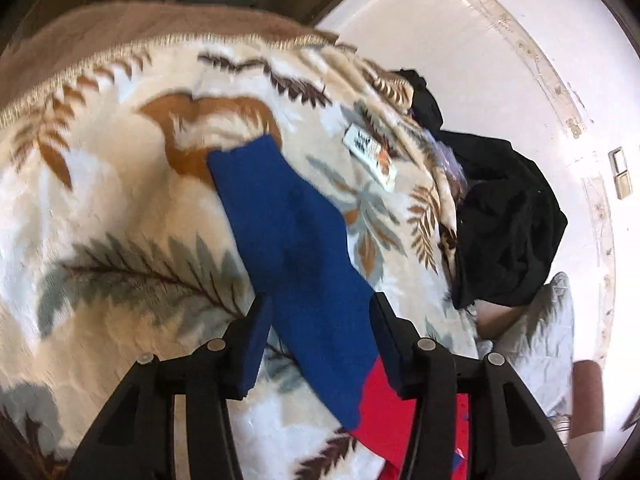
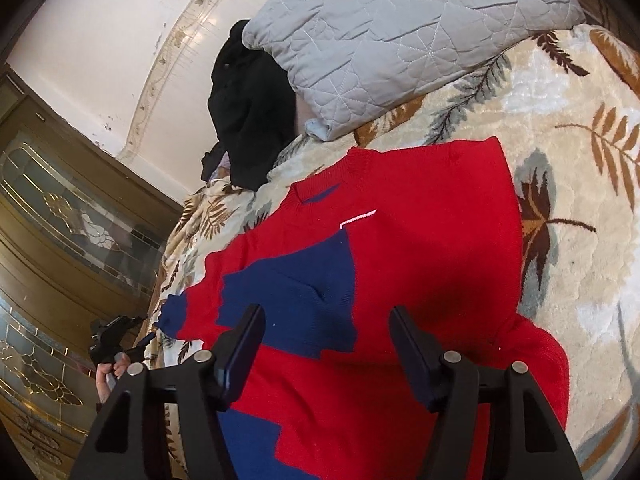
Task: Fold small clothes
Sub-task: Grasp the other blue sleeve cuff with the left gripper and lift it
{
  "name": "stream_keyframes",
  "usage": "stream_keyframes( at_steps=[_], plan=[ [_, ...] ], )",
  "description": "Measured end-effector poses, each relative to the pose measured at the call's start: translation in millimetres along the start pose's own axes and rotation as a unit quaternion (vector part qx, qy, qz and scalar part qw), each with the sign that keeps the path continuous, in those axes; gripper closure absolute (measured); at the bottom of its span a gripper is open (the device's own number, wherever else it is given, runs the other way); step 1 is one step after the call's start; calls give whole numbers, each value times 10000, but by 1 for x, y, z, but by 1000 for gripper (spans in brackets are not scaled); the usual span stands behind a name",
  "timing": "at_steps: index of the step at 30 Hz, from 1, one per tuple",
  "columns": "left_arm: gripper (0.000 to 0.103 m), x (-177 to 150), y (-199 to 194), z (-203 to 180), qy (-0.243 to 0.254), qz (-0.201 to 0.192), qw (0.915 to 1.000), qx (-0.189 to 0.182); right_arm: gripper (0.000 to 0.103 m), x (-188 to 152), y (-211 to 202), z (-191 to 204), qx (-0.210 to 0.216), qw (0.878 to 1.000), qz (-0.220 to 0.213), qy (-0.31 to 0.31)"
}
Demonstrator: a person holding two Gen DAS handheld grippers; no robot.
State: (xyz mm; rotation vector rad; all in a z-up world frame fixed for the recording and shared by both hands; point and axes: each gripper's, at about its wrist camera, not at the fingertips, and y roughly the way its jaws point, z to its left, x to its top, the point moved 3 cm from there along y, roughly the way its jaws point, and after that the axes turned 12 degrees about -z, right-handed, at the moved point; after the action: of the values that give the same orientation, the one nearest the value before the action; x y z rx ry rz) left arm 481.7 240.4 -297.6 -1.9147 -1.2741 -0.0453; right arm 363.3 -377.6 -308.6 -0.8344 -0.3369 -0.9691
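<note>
A small red and blue knitted sweater (image 2: pixel 420 272) lies flat on a leaf-patterned blanket (image 2: pixel 580 240), its neck toward the pillow. One sleeve is folded over the body and shows as a blue patch (image 2: pixel 304 296). The other blue sleeve (image 1: pixel 288 232) stretches out across the blanket in the left wrist view. My left gripper (image 1: pixel 318 304) is open with the blue sleeve lying between its fingers. My right gripper (image 2: pixel 326 316) is open just above the sweater's body and holds nothing. The left gripper also shows small at the blanket's left edge in the right wrist view (image 2: pixel 116 336).
A heap of black clothes (image 1: pixel 504 220) lies at the blanket's edge by the white wall (image 1: pixel 500 60); it also shows in the right wrist view (image 2: pixel 248 112). A grey quilted pillow (image 2: pixel 400 40) lies beyond the sweater. A small white label (image 1: pixel 370 152) lies on the blanket. A glass-fronted wooden cabinet (image 2: pixel 60 220) stands left.
</note>
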Motion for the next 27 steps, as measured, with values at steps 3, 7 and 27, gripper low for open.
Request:
stream_keyframes(
  at_steps=[3, 7, 27],
  plan=[
    [52, -11, 10, 12, -442, 359, 9984, -55, 35, 0, -1, 1, 3, 10000, -23, -13],
    [52, -19, 23, 12, -517, 504, 9973, -86, 35, 0, -1, 0, -61, 10000, -39, -33],
    [97, -6, 11, -46, 559, -775, 9950, -274, 51, 15, -32, -19, -359, 9982, -453, -163]
  ],
)
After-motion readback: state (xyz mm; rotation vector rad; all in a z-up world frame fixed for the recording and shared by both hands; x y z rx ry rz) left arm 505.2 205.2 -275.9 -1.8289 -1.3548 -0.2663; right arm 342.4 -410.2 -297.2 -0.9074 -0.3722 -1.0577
